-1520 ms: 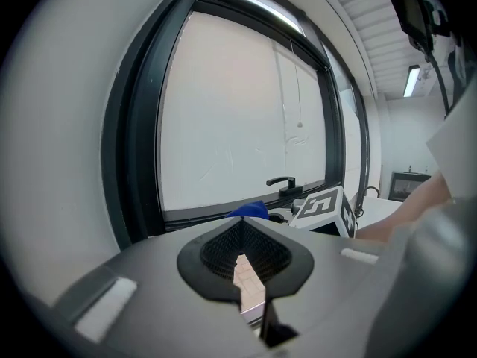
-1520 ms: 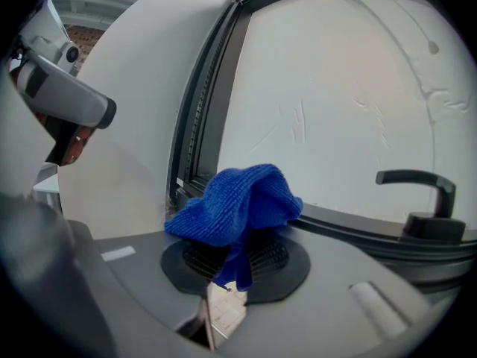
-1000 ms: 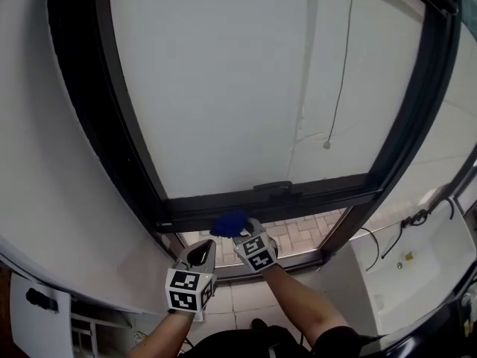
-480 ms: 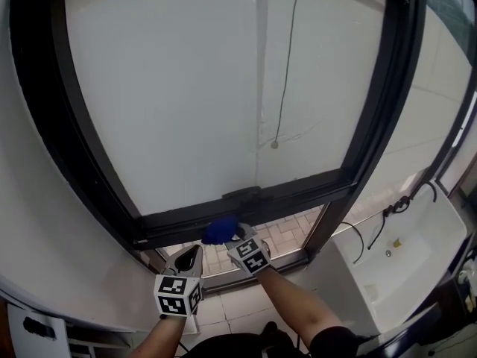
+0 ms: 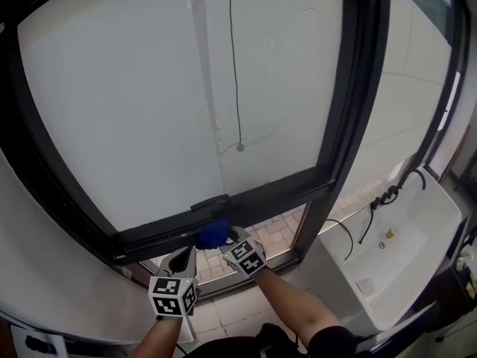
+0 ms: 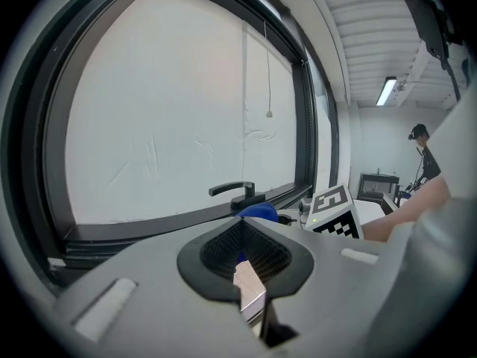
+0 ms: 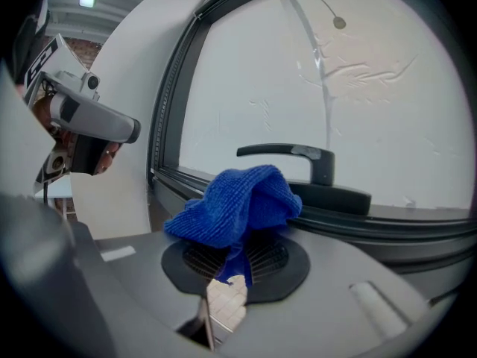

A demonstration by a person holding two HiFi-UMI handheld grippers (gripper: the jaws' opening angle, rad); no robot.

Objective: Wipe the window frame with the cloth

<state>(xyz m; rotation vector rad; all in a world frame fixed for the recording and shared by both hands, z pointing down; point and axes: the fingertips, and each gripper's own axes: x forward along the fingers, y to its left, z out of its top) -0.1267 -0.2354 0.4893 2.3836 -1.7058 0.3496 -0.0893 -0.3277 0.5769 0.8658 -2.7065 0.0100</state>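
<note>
The right gripper view shows what the head view cannot. The right tool (image 7: 237, 253) is clenched on a bunched blue cloth (image 7: 235, 203), which bulges out past its tips, with the black handle (image 7: 298, 154) just beyond. The left gripper view shows the left tool (image 6: 241, 228) clenched too, with nothing between its jaws. Farther off in that view are the cloth (image 6: 258, 212) and a person (image 6: 423, 155) standing far back in the room.

From the head view, the cloth (image 5: 212, 234) sits at the bottom rail of the window frame (image 5: 149, 233), just under the handle (image 5: 211, 201). The right tool (image 5: 228, 239) is behind the cloth, and the left tool (image 5: 184, 257) is nearer and to its left, clear of the frame. A thin cord (image 5: 239, 147) hangs in front of the white pane. A white sink (image 5: 440, 222) stands at the right.

Compared with a second ago, the window sits further left in the head view, and more of the sink shows. The cloth is still at the bottom rail.
</note>
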